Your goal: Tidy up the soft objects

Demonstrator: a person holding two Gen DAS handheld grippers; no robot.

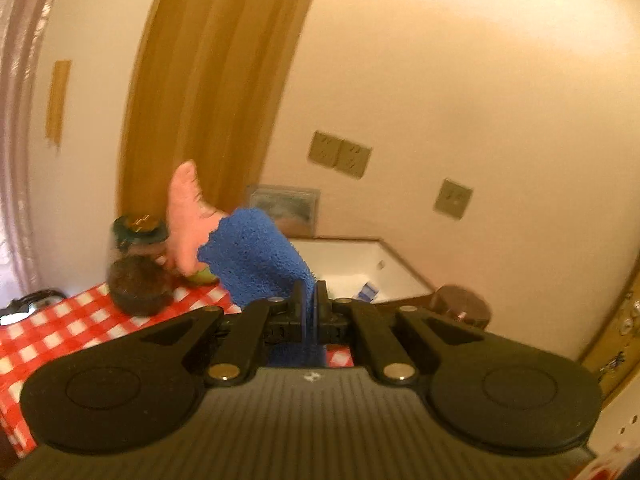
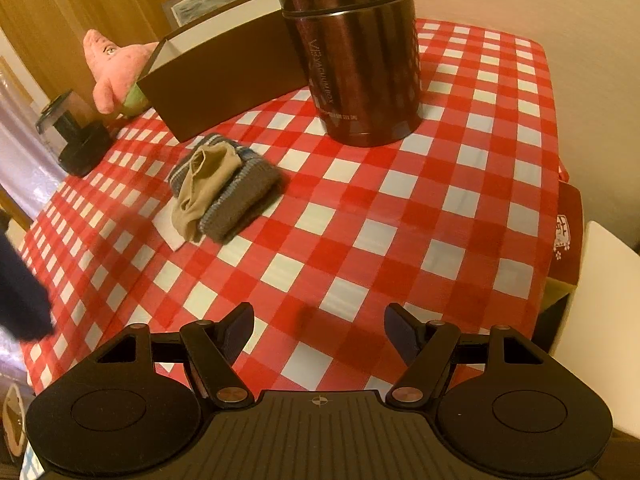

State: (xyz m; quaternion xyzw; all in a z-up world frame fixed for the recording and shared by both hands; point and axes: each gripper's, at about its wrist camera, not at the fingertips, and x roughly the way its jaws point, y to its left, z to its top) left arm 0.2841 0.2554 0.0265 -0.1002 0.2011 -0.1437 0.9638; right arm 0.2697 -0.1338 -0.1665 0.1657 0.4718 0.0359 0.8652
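My left gripper (image 1: 309,300) is shut on a fuzzy blue cloth (image 1: 256,256) and holds it up above the red checked table. Behind the cloth stands a pink star plush toy (image 1: 186,220), and to the right is an open brown box with a white inside (image 1: 360,260). My right gripper (image 2: 319,330) is open and empty, low over the tablecloth (image 2: 400,208). Ahead of it lies a pile of folded grey-blue knit cloth with a beige sock on top (image 2: 218,190). The pink plush (image 2: 114,70) and the brown box (image 2: 224,76) stand behind the pile.
A tall dark red vacuum flask (image 2: 356,52) stands right of the box; it also shows in the left wrist view (image 1: 460,306). A glass jar (image 1: 136,240) and a dark round object (image 1: 138,286) stand at the table's left. The table edge is at the right (image 2: 552,200).
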